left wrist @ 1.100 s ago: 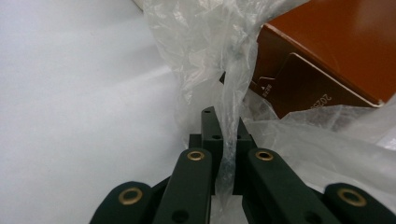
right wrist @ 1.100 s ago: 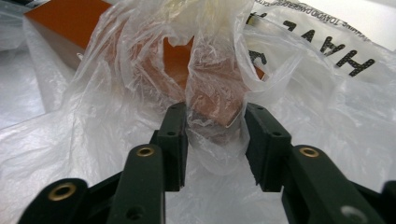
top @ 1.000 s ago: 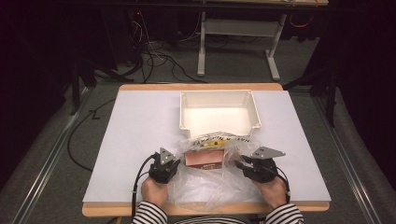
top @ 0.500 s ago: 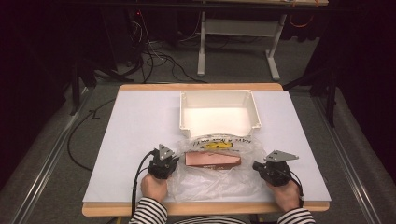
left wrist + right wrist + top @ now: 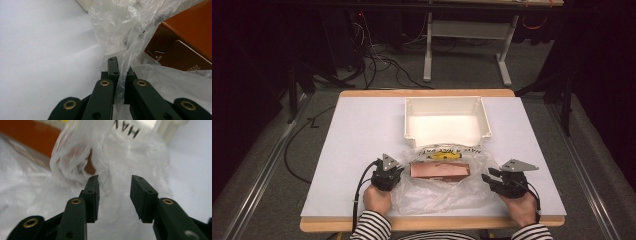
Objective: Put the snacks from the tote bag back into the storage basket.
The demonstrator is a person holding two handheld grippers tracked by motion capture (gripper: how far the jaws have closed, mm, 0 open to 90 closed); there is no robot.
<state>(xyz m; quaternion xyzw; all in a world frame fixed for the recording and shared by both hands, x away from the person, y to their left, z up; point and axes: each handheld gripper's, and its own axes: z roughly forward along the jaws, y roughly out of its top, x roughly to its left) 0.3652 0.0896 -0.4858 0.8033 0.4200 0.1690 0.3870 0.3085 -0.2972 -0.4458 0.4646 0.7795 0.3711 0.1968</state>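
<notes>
A clear plastic bag [image 5: 439,187] with black print lies on the white table near the front edge, with a flat brown box [image 5: 440,170] inside it. My left gripper [image 5: 396,172] sits at the bag's left edge, shut on a fold of the plastic bag [image 5: 125,57]; the brown box [image 5: 185,42] lies just beyond it. My right gripper [image 5: 488,177] rests at the bag's right edge, open. In the right gripper view the plastic bag [image 5: 112,157] lies just ahead of the spread jaws of the right gripper [image 5: 113,181], with nothing held between them.
A white rectangular bin [image 5: 447,119] stands behind the bag at the table's centre. The white table top [image 5: 357,140] extends to the left and right of the bin. Cables and a desk frame [image 5: 467,45] lie on the dark floor beyond.
My right gripper has drawn back to the right, off the bag, and its jaws have come apart. The bag has spread flatter. The left gripper has stayed shut on the plastic.
</notes>
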